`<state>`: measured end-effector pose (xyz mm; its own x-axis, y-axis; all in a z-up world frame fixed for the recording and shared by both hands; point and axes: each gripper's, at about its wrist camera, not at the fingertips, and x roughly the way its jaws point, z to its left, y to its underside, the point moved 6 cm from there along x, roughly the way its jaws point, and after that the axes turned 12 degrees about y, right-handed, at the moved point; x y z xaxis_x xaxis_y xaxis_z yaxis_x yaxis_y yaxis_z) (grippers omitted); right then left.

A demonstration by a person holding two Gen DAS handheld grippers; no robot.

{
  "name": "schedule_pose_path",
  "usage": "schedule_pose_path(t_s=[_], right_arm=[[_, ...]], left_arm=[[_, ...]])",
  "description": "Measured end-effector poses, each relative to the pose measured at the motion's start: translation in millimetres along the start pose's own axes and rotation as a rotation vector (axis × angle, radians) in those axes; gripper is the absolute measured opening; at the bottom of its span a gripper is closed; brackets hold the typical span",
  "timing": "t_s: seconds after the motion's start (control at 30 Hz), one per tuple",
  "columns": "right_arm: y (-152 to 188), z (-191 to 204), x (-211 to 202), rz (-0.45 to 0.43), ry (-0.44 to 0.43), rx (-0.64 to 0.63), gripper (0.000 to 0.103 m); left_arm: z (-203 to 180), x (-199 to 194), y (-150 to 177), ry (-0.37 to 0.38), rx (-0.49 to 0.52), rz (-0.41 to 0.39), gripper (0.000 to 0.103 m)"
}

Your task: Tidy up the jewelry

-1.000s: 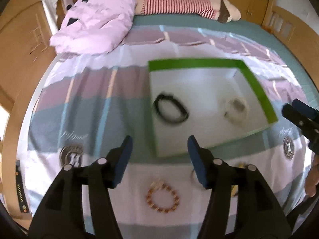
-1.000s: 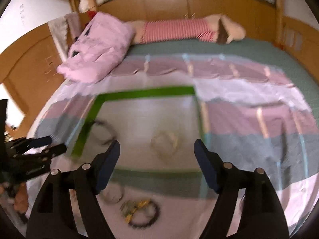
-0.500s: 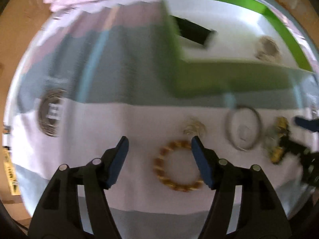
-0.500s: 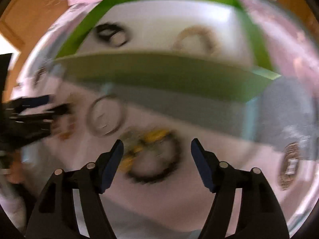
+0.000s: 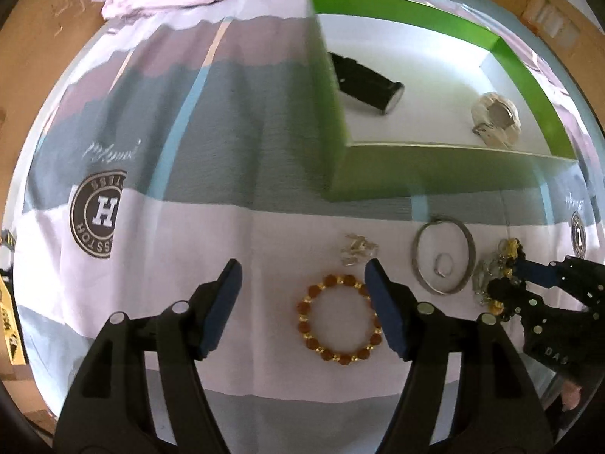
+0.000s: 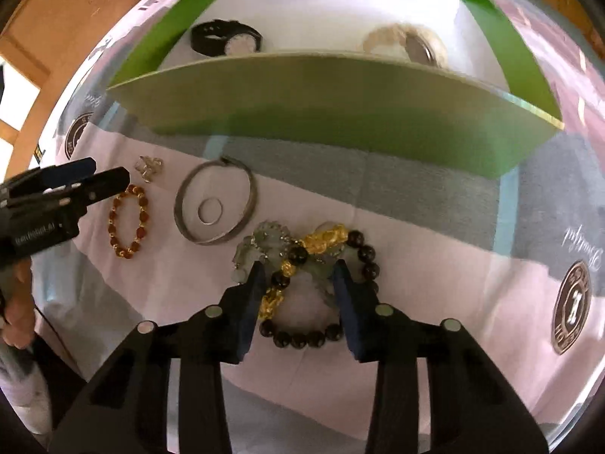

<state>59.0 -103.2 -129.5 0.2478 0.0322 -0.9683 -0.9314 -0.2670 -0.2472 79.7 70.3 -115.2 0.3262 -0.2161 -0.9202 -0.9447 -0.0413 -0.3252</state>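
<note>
2 hand-held grippers hang low over a striped bedspread (image 5: 234, 121), both pointing toward the far green box (image 6: 340, 113). The left gripper (image 5: 302, 283) is spread wide, its right finger at the edge of the amber bead bracelet (image 5: 338, 321), which lies flat between the 2 fingers. The right gripper (image 6: 298, 280) is partly spread, its fingers straddling the near side of the black and gold bead bracelet (image 6: 314, 291), not pinching it. A pale green jade piece (image 6: 261, 246) tangles with that bracelet at its far left. Between the 2 bracelets lies a silver bangle (image 6: 215, 204) with a small ring (image 6: 209, 210) inside it. A small clear charm (image 5: 357, 251) sits just beyond the amber beads. Inside the box, a black watch (image 5: 365, 83) lies left and a pale watch (image 5: 495, 117) right. The box's near wall stands just beyond the loose jewelry.
</note>
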Motion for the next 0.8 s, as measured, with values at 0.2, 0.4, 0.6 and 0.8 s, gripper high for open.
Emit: schedule_pose_path(t_s=[0.2, 0.4, 0.6, 0.8], right_arm=[[-10.0, -23.4, -28.5, -0.047, -0.068, 0.080, 0.011], [-18.1, -34.5, -72.1, -0.123, -0.200, 0.113, 0.011], [-18.7, -33.0, -69.2, -0.124, -0.121, 0.090, 0.012], [-10.0, -42.3, -18.1, -0.016, 0.081, 0.092, 0.022]], left_arm=[[0.1, -3.3, -0.3, -0.005, 0.010, -0.006, 0.074], [-4.9, 0.8, 5.5, -0.025, 0.026, -0.006, 0.075], [-2.1, 3.4, 4.7, -0.037, 0.006, -0.009, 0.075], [-2.5, 8.5, 3.2, -0.036, 0.018, -0.005, 0.075]])
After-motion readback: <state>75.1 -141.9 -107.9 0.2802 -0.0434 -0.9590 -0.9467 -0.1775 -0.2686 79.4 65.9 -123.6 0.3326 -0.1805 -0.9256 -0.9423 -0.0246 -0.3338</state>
